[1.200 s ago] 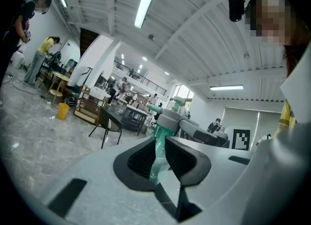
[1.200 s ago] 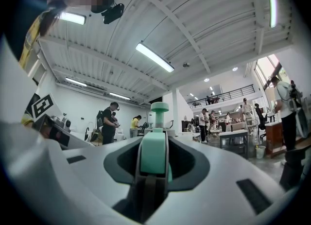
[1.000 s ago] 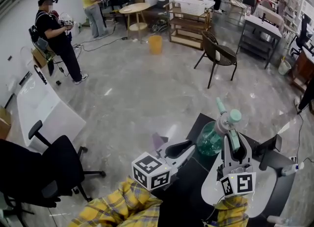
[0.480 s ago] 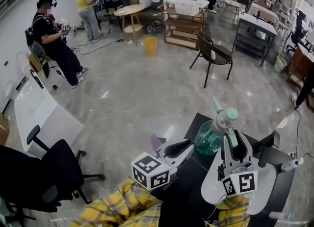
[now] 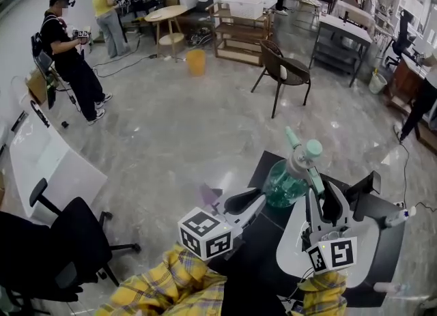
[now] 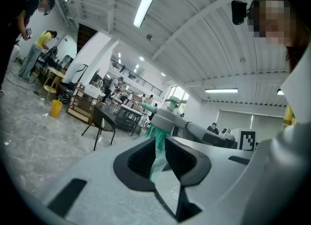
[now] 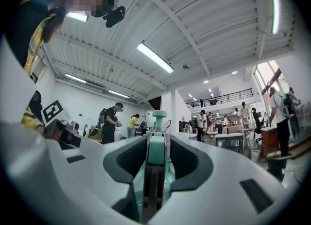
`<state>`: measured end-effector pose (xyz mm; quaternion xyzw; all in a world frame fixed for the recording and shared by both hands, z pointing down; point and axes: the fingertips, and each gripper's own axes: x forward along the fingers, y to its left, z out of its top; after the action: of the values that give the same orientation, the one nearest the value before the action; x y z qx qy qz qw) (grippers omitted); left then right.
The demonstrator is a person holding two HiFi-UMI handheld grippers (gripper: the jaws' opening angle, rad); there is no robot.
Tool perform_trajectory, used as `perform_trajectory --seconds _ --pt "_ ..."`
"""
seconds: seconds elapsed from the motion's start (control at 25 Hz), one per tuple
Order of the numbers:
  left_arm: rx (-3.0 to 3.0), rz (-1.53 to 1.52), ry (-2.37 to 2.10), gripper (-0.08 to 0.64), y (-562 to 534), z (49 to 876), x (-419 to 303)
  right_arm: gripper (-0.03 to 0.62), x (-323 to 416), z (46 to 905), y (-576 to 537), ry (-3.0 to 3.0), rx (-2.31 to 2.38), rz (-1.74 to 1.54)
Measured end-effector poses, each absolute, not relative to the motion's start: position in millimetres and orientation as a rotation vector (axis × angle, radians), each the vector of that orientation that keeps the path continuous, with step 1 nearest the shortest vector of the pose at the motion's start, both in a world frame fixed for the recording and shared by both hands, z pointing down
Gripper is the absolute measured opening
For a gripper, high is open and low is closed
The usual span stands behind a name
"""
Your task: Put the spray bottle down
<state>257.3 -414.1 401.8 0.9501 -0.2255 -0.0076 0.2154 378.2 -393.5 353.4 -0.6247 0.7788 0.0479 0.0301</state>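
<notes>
The spray bottle [image 5: 283, 183] has a see-through teal-green body, a pale grey head, and a mint-green cap, nozzle and trigger. The desk [image 5: 382, 246] is black.

The left hand-held gripper [image 5: 259, 200] has a white shell, black pads and a cube of black-and-white square markers. The right hand-held gripper [image 5: 322, 198], whose jaws have just been opening either side of the mint trigger, is coloured the same.

Both sleeves [image 5: 171, 287] are yellow plaid crossed with dark and white lines. The floor [image 5: 177, 130] is glossy, marbled grey.

At 11 o'clock is a yellow-orange bin [image 5: 196, 62], at 12 a dark brown chair [image 5: 287, 72], and at 8 a black office chair [image 5: 61, 246].
</notes>
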Motion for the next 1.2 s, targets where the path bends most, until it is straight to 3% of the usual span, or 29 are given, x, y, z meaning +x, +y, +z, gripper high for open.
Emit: perform_trajectory --seconds 0.56,1.2 --pt "2.651 -0.035 -0.5 0.058 -373 408 271 0.124 393 371 -327 2.301 -2.057 0.035" --pt "2.639 0.0 -0.39 0.058 -326 417 255 0.017 364 391 -262 2.262 -2.202 -0.074"
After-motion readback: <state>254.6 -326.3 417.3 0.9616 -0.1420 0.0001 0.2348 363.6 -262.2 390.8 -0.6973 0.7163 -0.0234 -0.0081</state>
